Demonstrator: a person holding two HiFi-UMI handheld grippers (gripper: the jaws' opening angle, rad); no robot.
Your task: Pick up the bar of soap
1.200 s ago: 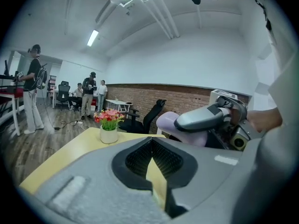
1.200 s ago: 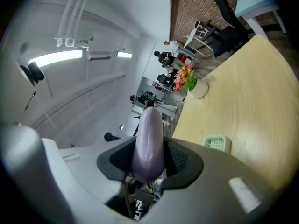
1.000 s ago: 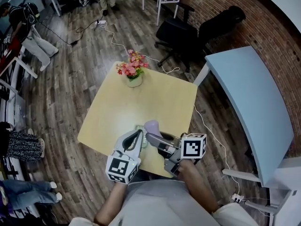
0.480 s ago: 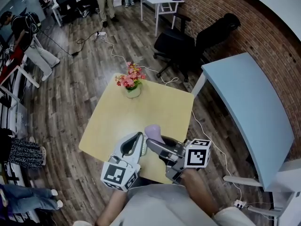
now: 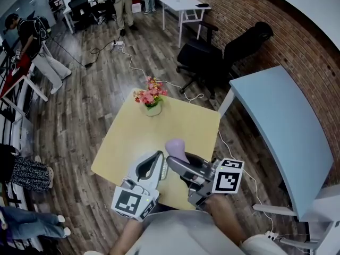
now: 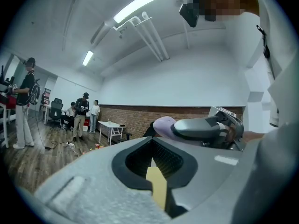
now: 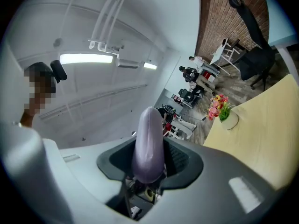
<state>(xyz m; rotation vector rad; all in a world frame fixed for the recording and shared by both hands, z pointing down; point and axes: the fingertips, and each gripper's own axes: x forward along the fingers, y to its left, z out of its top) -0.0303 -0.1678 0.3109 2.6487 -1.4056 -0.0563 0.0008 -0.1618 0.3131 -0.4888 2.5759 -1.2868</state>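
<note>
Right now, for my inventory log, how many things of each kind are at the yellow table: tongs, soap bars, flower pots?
Grey handheld tongs: 2, the left tongs and the right tongs
Lavender oval bar of soap: 1, clamped in the right tongs
White pot of pink flowers: 1
Total: 4

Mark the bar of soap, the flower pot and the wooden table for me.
bar of soap (image 7: 148,139): right gripper view, its lilac middle.
flower pot (image 5: 154,110): head view, its pale front wall.
table (image 5: 186,126): head view, bare top right of the pot.
</note>
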